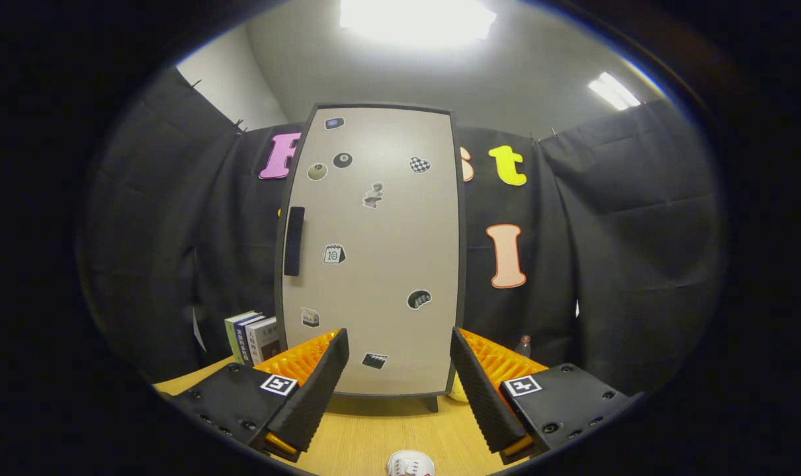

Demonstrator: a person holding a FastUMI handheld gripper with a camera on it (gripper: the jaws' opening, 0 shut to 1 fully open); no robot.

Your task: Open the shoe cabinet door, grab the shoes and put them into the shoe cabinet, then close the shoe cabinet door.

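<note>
The shoe cabinet [374, 251] stands upright on the wooden table [374, 436], straight ahead beyond my fingers. Its beige door is shut and carries several stickers; a dark vertical handle [294, 241] runs along the door's left side. My gripper [399, 360] is open, with nothing between its fingers, and hangs some way short of the door. A white shoe [410, 464] with red trim lies on the table below and between the fingers, only its tip showing.
A few upright books [251, 338] stand left of the cabinet. A small bottle [523, 345] stands to its right, and something yellow [458, 393] peeks out by the cabinet's right foot. Black cloth walls close the booth behind.
</note>
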